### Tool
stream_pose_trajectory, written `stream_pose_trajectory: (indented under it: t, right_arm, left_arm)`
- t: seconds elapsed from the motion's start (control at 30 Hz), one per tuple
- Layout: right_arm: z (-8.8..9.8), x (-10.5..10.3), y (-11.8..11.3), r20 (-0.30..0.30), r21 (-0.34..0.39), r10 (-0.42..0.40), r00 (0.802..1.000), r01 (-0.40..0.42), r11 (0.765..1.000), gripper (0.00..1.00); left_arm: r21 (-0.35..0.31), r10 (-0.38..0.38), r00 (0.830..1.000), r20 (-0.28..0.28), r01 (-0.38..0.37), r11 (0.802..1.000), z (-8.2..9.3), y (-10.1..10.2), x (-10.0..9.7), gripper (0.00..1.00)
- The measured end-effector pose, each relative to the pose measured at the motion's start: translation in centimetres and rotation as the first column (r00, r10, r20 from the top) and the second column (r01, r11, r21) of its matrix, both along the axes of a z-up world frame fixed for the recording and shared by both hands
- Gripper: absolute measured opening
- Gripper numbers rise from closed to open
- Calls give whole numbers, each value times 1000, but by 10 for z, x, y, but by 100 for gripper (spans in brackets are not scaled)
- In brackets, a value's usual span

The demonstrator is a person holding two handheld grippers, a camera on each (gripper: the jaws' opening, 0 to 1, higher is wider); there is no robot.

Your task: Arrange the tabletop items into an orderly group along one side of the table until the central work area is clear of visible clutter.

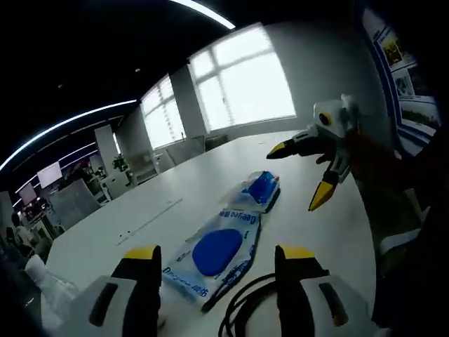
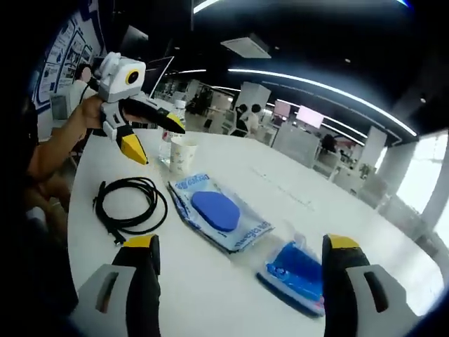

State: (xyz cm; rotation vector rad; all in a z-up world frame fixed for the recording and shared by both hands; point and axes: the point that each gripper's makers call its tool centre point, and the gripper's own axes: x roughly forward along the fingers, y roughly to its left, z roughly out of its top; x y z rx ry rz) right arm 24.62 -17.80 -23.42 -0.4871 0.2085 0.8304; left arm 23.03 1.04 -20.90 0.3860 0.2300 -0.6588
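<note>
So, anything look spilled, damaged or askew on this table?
Nothing spilled or damaged. The two blue packets lie slanted mid-table, the black cable is loosely coiled, and the paper cup stands upright. Both grippers are open.

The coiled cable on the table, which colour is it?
Black; the coiled cable shows best in the right gripper view.

Bright daylight pours through the far windows [image 1: 242, 81], blowing them out to white. Ceiling light strips [image 2: 323, 88] bend with fisheye distortion. The table [image 1: 203, 175] shows soft glare; edges blur darkly.

Both tongs [image 1: 217, 281] [image 2: 240, 274] are white-bodied with black jaws capped in yellow.
</note>
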Motion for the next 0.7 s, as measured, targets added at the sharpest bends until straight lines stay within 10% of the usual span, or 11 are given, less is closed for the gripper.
stream_pose_trajectory:
  t: [0.4,0.7]
  right_arm:
    - [3,-9,-8,-33,-3,11,999,-11,1000,100]
    - [-3,-13,-22,-60,9,-6,998,7,1000,100]
  left_arm:
    - [-9,70,996,-54,-71,997,-6,32,-16,99]
    - [-34,99,994,-45,-101,994,-4,50,-27,100]
